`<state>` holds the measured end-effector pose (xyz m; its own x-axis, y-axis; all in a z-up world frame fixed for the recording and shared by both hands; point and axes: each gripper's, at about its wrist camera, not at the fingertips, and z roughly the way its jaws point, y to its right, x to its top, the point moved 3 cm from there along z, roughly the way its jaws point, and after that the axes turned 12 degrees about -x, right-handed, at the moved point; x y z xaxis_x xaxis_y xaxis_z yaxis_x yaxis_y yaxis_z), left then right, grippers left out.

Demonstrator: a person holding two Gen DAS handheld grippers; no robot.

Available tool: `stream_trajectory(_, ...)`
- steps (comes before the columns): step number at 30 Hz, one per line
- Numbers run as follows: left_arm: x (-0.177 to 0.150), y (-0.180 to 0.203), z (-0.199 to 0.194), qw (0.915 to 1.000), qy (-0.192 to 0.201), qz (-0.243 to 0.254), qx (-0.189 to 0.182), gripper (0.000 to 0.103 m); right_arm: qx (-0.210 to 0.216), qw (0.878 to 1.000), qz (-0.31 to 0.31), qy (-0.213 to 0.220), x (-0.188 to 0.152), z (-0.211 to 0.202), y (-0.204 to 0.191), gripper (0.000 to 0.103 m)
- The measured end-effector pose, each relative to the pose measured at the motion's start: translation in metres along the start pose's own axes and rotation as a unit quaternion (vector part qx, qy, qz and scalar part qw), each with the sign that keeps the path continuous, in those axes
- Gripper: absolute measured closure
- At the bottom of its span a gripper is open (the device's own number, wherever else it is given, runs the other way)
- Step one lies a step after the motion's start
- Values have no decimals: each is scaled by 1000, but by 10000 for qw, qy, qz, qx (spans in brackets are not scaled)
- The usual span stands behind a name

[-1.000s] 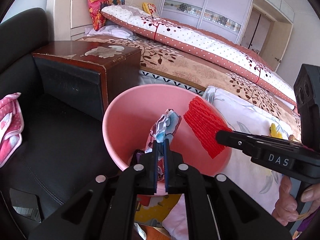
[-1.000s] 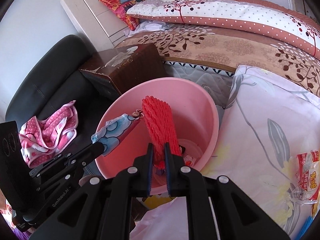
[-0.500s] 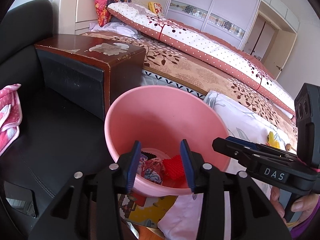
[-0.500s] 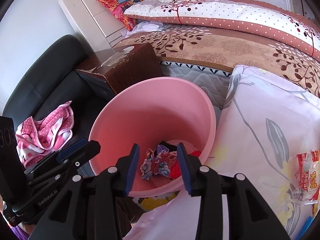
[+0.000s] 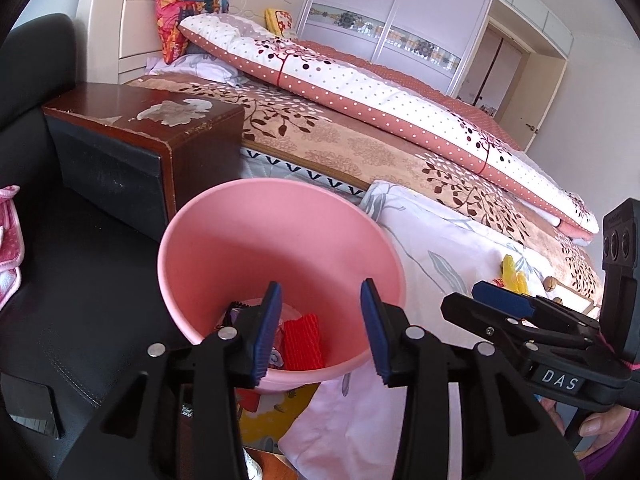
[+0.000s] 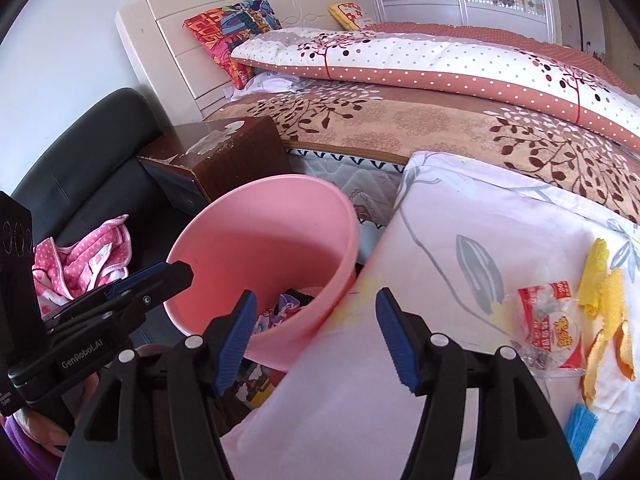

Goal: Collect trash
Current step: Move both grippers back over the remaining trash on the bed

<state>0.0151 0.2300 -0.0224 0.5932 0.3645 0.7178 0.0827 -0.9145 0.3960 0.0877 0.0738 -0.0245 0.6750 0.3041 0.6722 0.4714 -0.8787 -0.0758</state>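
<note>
A pink bucket [image 5: 280,240] [image 6: 256,248] stands between a black sofa and the bed. At its bottom lie a red mesh sleeve [image 5: 302,342] and a flowery wrapper [image 6: 280,312]. My left gripper [image 5: 318,330] hangs open over the bucket's near rim, nothing between its pads. My right gripper [image 6: 316,338] is over the bucket's right rim and the white sheet's edge; its jaws are opening and nothing is between them. On the sheet lie a red-and-white snack bag [image 6: 550,328], yellow mesh [image 6: 604,284], orange peel [image 6: 608,356] and a blue scrap [image 6: 582,426].
A worn brown nightstand [image 5: 148,136] stands behind the bucket, beside the black sofa [image 5: 60,300] with a pink dotted cloth [image 6: 84,260] on it. The bed [image 6: 420,120] with quilt and pillows fills the back. A person's hand [image 5: 596,426] holds each gripper.
Both grippers opened and dropped the flowery wrapper and the red mesh sleeve into the bucket. The right gripper then swung right toward the sheet; the left drew back a little.
</note>
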Motion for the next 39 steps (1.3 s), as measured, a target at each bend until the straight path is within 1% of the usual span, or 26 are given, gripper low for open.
stream_trajectory(5,-1,25,6,9996,-60,203,-210,62,-344,9992,198,-56,-18,-21,42,42)
stream_trajectory(10,-5,53,14,9976,-141,533,-409,62,-840,9957,386,-109,-51,-47,89,42)
stream_trajectory(13,-8,69,19,9962,-168,680,-522,62,-1088,9924,515,-271,-72,-58,117,42)
stream_trajectory(17,-12,87,26,9939,-267,864,-637,62,-1225,9878,751,-600,-99,-61,150,42)
stream_trajectory(19,-14,97,29,9921,-322,993,-695,62,-1200,9861,819,-801,-111,-59,161,42)
stream_trajectory(21,-17,106,34,9905,-382,1104,-723,62,-1115,9855,859,-949,-121,-55,166,42)
stream_trajectory(24,-21,117,43,9886,-533,1132,-840,62,-1090,9854,788,-1043,-128,-48,166,43)
stream_trajectory(26,-23,126,51,9867,-655,1141,-951,62,-1187,9841,728,-1099,-129,-43,165,49)
stream_trajectory(27,-25,130,54,9855,-711,1175,-991,62,-1233,9835,708,-1117,-129,-41,165,54)
stream_trajectory(28,-26,136,58,9839,-773,1233,-1038,62,-1254,9837,696,-1089,-130,-41,166,56)
stream_trajectory(29,-29,141,62,9820,-833,1302,-1087,62,-1250,9841,685,-1060,-130,-41,168,61)
stream_trajectory(31,-34,154,69,9776,-958,1452,-1189,62,-1254,9844,696,-1016,-131,-42,172,81)
stream_trajectory(34,-43,174,81,9699,-1168,1654,-1351,62,-1105,9849,933,-955,-132,-46,185,96)
stream_trajectory(39,-54,210,108,9553,-1418,2134,-1471,62,-1051,9835,1228,-806,-134,-55,202,97)
